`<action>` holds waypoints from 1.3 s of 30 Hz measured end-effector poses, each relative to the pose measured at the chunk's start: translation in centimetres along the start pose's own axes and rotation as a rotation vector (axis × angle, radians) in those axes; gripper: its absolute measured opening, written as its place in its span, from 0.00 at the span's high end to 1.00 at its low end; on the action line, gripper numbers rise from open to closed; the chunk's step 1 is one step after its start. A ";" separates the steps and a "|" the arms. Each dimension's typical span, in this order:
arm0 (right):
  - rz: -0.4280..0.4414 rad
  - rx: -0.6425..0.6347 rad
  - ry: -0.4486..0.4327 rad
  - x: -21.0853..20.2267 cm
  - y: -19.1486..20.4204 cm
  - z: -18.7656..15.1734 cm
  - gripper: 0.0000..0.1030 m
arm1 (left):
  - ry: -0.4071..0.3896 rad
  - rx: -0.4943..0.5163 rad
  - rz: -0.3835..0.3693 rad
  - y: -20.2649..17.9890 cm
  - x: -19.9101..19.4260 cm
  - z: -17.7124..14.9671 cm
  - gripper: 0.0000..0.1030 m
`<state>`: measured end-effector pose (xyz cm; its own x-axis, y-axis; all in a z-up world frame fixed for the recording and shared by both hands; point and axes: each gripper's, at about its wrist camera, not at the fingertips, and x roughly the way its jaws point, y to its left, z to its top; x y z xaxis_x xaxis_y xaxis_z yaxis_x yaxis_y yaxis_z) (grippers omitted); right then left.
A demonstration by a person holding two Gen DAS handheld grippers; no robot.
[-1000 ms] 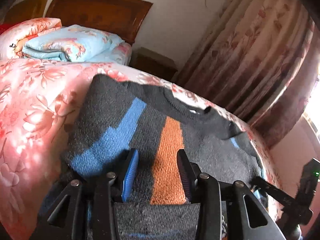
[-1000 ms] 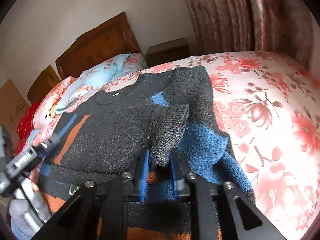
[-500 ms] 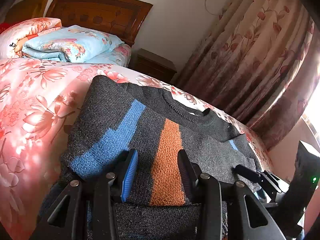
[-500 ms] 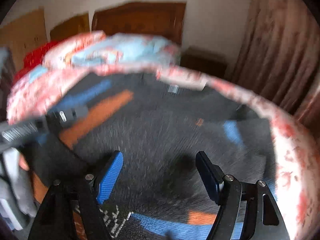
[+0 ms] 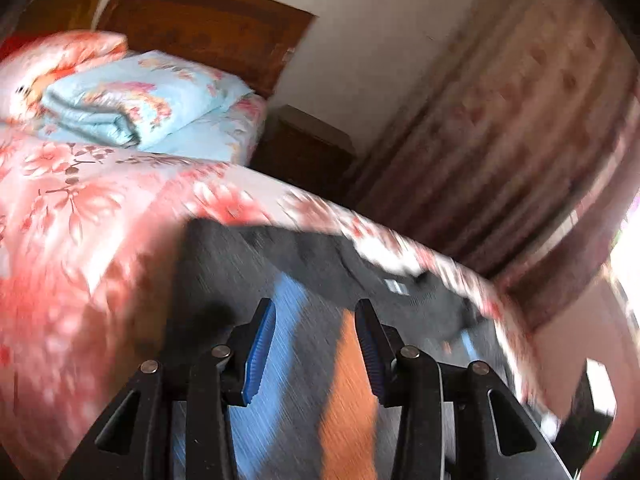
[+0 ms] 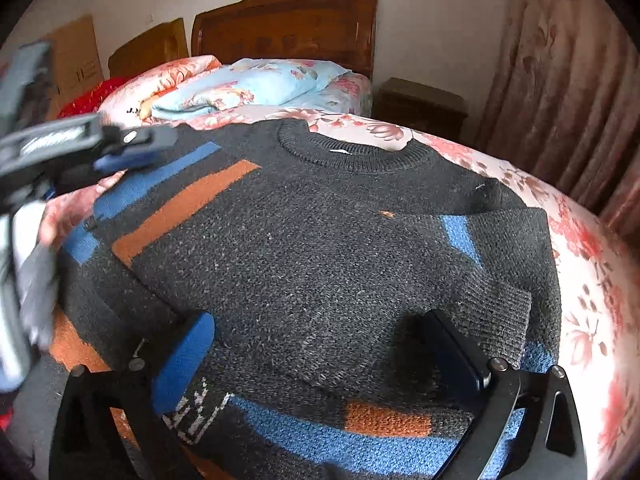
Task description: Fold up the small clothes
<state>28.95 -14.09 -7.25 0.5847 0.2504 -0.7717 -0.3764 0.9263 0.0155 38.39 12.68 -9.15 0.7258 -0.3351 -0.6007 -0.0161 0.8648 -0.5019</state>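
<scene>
A dark grey knit sweater (image 6: 320,248) with blue and orange stripes lies flat on the bed, neck toward the headboard, with both sleeves folded over its body. It also shows, blurred, in the left wrist view (image 5: 312,360). My right gripper (image 6: 320,352) is open and empty just above the sweater's lower part, near the folded sleeve cuff (image 6: 500,316). My left gripper (image 5: 316,352) is open and empty above the sweater's left side; it also shows at the left edge of the right wrist view (image 6: 120,152).
The bed has a pink floral cover (image 6: 580,280). Folded blue and pink quilts (image 6: 248,84) lie by the wooden headboard (image 6: 288,24). A nightstand (image 6: 420,100) and floral curtains (image 6: 568,80) stand on the right.
My right gripper has let go of the sleeve cuff, opened, and drawn back over the sweater. The sleeve now lies folded on the body. My left gripper is moving, still open.
</scene>
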 end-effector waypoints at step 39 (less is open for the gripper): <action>-0.017 0.167 -0.061 -1.6 -2.5 -0.4 0.00 | 0.077 0.253 0.112 -4.7 -4.0 -8.7 0.66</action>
<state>28.67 -16.92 -6.29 0.6345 0.2462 -0.7326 -0.2446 0.9631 0.1118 29.63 6.72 -9.79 0.6745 -0.2515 -0.6941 0.0861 0.9606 -0.2643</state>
